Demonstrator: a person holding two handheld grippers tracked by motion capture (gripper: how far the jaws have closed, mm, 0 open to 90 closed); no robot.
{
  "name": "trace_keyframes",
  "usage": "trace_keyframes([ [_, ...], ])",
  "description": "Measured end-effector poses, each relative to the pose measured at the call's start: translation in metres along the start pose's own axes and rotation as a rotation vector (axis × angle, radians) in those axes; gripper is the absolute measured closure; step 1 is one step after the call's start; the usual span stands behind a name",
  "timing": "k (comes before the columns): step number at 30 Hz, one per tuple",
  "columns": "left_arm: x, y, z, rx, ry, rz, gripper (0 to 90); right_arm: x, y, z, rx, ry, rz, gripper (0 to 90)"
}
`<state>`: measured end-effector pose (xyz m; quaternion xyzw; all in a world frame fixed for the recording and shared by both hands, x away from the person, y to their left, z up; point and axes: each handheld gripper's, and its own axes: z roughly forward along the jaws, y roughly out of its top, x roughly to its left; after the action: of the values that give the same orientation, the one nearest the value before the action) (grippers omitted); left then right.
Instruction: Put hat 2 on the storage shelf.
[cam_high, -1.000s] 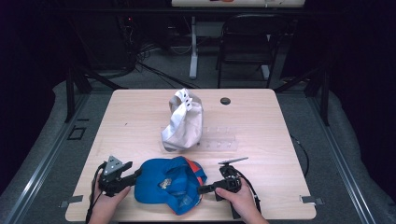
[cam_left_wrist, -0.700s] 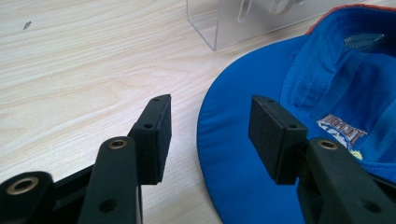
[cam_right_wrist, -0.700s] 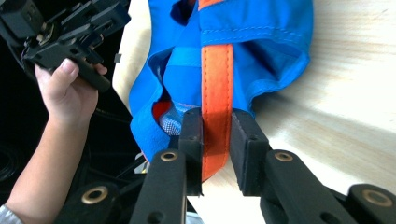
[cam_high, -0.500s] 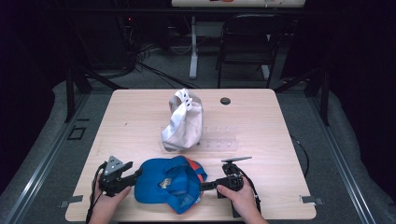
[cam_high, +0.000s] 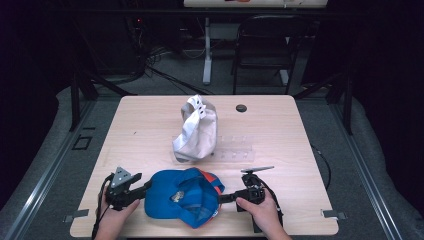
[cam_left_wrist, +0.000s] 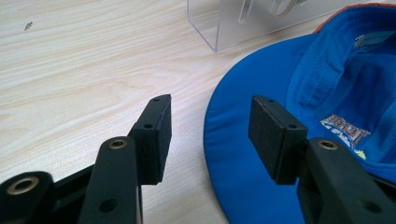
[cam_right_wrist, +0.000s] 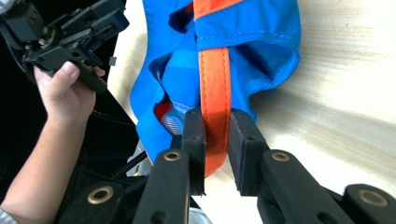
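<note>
Blue cap (cam_high: 180, 200), orange strap (cam_right_wrist: 215, 88) end hidden between right claw (cam_right_wrist: 215, 140) pads.

Wood table (cam_high: 140, 135): blue cap (cam_high: 182, 197) near front, white cap (cam_high: 196, 131) ctr, clear rack (cam_high: 235, 149), black disc (cam_high: 241, 108).

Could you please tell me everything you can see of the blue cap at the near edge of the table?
The blue cap is soft fabric, lying upside down so its inside and a sewn label show. An orange strap crosses its back opening. The right gripper has just closed its jaws on that strap. The left gripper stands open astride the brim's edge. Behind it stand a clear plastic stand and a white cap.
</note>
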<state>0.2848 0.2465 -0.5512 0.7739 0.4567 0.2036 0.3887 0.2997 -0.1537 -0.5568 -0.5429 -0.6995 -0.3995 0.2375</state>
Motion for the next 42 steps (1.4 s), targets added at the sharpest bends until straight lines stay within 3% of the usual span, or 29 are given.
trace_keyframes([
  [5,0.001,0.001,-0.001,0.0,0.004,0.004,50.2,0.002,0.001,-0.011,-0.01,0.036,0.025,78.0],
  [7,0.001,0.001,-0.001,-0.003,0.005,0.003,50.2,0.004,0.002,-0.014,-0.023,0.083,0.031,78.0],
  [8,0.001,0.001,0.0,-0.01,0.005,0.002,50.2,0.004,0.002,-0.014,-0.023,0.083,0.031,78.0],
  [9,0.001,0.001,0.0,-0.01,0.003,0.005,50.2,0.006,0.005,-0.021,-0.007,0.052,0.016,78.1],
  [10,0.001,0.001,0.0,-0.01,0.003,0.005,50.2,0.01,0.005,-0.021,-0.04,0.06,0.053,78.1],
  [11,0.0,0.002,0.001,-0.009,0.004,0.009,50.2,0.009,0.007,-0.025,-0.014,0.062,0.021,78.1],
  [15,-0.001,0.002,0.002,-0.007,0.003,0.014,50.2,0.012,0.014,-0.037,0.01,0.05,0.036,78.1],
  [18,-0.001,0.003,0.003,-0.008,0.001,0.013,50.2,0.016,0.019,-0.042,0.006,0.082,0.052,78.1],
  [19,-0.001,0.003,0.003,0.003,-0.002,0.014,50.3,0.021,0.024,-0.051,0.031,0.028,0.026,78.1],
  [22,-0.001,0.003,0.003,0.003,-0.002,0.016,50.5,0.027,0.027,-0.054,0.014,0.042,0.048,78.1],
  [23,-0.001,0.003,0.003,0.002,-0.002,0.016,50.5,0.035,0.033,-0.06,0.018,0.012,0.062,78.1],
  [24,-0.001,0.003,0.002,0.003,-0.003,0.017,50.5,0.036,0.036,-0.064,0.044,0.0,0.041,78.1],
  [26,-0.002,0.003,0.003,0.002,-0.002,0.016,50.5,0.04,0.038,-0.066,0.042,-0.019,0.046,78.1],
  [27,-0.002,0.003,0.002,0.004,-0.003,0.018,50.5,0.048,0.043,-0.072,0.078,-0.064,0.028,78.1],
  [29,-0.002,0.003,0.003,-0.001,-0.005,0.016,50.5,0.051,0.044,-0.073,0.073,-0.073,0.032,78.1],
  [33,-0.002,0.003,0.003,0.0,-0.006,0.017,50.5,0.07,0.051,-0.082,0.085,-0.116,0.034,78.2],
  [38,-0.003,0.003,0.003,0.003,-0.005,0.018,50.5,0.081,0.06,-0.092,0.11,-0.072,0.05,78.1],
  [40,-0.002,0.003,0.003,0.0,-0.008,0.017,50.5,0.084,0.061,-0.094,0.099,-0.062,0.058,78.2],
  [41,-0.002,0.003,0.003,0.002,-0.008,0.017,50.5,0.09,0.065,-0.099,0.092,-0.024,0.069,78.2],
  [42,-0.002,0.003,0.003,0.001,-0.008,0.017,50.5,0.09,0.065,-0.099,0.092,-0.024,0.069,78.2],
])
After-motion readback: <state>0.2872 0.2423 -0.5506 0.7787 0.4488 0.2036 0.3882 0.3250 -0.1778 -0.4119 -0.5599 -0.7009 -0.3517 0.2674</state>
